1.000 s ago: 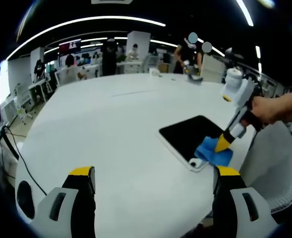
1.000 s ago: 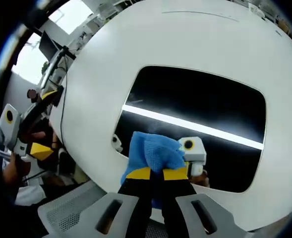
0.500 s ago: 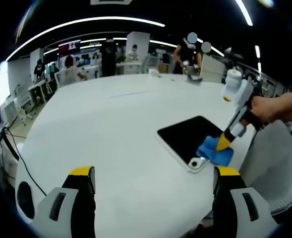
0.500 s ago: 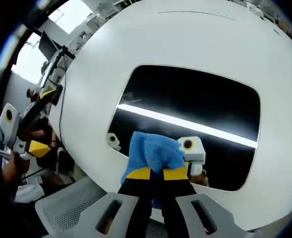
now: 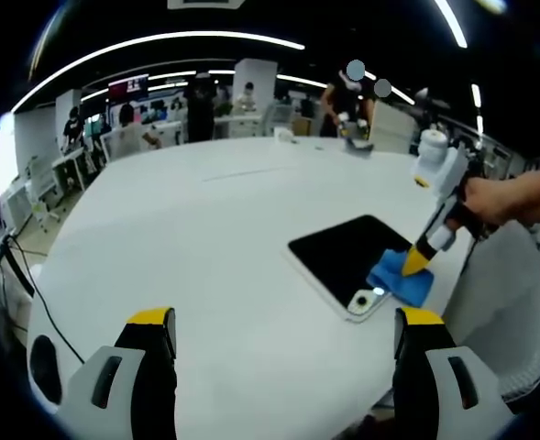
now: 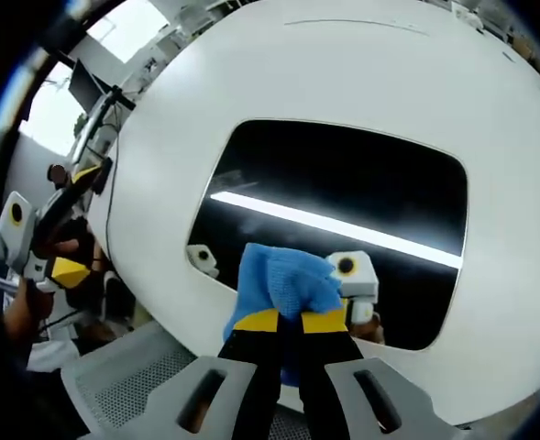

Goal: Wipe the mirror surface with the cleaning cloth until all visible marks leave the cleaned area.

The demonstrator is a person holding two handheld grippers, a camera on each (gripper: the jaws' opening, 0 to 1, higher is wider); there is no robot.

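Cloth (image 6: 283,282), blue, sits clenched in the right gripper (image 6: 288,321) and presses on the mirror (image 6: 343,197) near its edge. The left gripper (image 5: 283,330) hangs above the white table (image 5: 187,238), jaws spread wide and empty.

the mirror (image 6: 343,197) is glossy and dark, smooth enough to throw back a sharp strip of ceiling light, with a pale plastic-looking rim. the blue cleaning cloth (image 6: 283,280) is soft, knobbly woven fabric, matt. the round table (image 5: 205,238) is smooth white with a faint satin sheen. the right gripper (image 6: 288,321) has matt yellow and black pads.
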